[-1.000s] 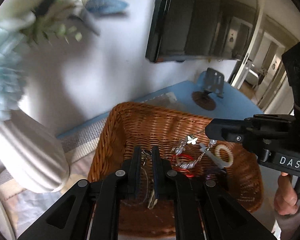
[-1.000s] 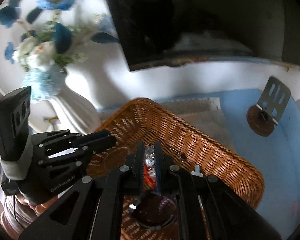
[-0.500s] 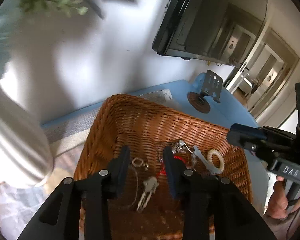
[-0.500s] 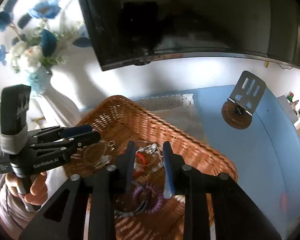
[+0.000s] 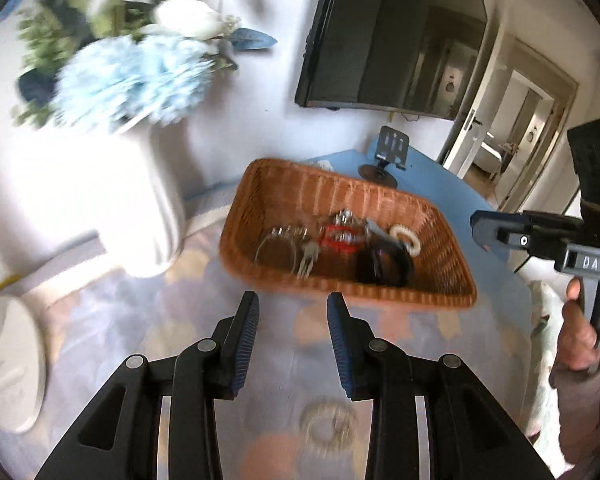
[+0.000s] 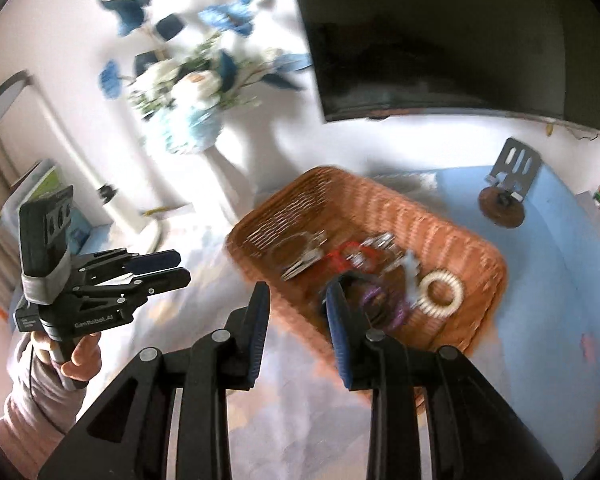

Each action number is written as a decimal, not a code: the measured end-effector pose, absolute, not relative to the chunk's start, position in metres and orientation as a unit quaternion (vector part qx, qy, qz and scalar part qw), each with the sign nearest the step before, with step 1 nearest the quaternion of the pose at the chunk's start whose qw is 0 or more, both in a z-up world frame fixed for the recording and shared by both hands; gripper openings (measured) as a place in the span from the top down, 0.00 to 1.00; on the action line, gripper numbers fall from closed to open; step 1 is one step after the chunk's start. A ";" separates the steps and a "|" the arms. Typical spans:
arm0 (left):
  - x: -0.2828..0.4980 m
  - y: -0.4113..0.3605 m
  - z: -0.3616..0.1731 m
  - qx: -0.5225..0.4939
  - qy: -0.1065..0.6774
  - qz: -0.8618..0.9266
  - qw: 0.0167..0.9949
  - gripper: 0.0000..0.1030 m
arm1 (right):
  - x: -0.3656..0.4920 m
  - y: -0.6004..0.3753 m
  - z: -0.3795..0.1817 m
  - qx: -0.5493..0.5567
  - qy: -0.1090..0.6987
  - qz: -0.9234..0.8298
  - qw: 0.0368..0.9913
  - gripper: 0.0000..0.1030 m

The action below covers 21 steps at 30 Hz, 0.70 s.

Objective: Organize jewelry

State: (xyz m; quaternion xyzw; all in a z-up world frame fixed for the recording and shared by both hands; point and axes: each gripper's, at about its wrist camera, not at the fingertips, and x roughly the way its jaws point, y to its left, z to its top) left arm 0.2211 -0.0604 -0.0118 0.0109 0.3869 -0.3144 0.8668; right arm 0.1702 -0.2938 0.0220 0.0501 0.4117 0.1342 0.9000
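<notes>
1. the wicker basket (image 5: 440,220) stands on the desk (image 5: 180,320), on a pale patterned cloth, with a blue stretch of desk (image 6: 560,300) behind and to its right.
2. all the jewelry that can be made out lies inside the basket: a thin wire bangle (image 5: 276,246) with a silvery pendant (image 5: 308,260) beside it at the left, a red bracelet (image 5: 340,238) with sparkling silver pieces in the middle, a dark band (image 5: 396,266) near the front wall, and a white coiled ring (image 5: 406,238) toward the right.
3. in the right wrist view the same white coiled ring (image 6: 440,292) lies by the basket's right wall, with a purple beaded bracelet (image 6: 384,300) just beside it; much of this is blurred.
4. the left gripper (image 5: 293,312) hangs above the cloth, in front of the basket's near wall, its fingers (image 5: 248,320) spread wide apart with nothing between them.
5. the right gripper (image 6: 296,308) is over the basket's near left corner, its fingers (image 6: 260,312) likewise wide apart and holding nothing.
6. each gripper shows in the other's view, off to the side of the basket and clear of it.
7. a white vase (image 5: 152,200) of blue and white flowers (image 5: 132,76) stands left of the basket, near it.
8. a dark screen (image 5: 388,36) hangs on the wall behind, and a small metal stand (image 6: 508,184) sits on the blue desk past the basket.
9. a blurred pale ring shape (image 5: 328,424) shows on the cloth between the left gripper's arms; i cannot tell whether it is an object or part of the pattern.
</notes>
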 end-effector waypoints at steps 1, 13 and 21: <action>0.216 -0.056 -0.014 0.010 0.389 -0.316 0.865 0.65 | 0.165 -0.289 0.021 0.051 0.415 0.140 0.898 0.69; 0.171 -0.051 -0.071 0.036 0.440 -0.340 0.830 0.65 | 0.119 -0.263 -0.041 0.080 0.471 0.167 0.863 0.69; 0.180 -0.066 -0.092 0.058 0.461 -0.328 0.823 0.65 | 0.098 -0.267 -0.072 0.099 0.494 0.170 0.847 0.69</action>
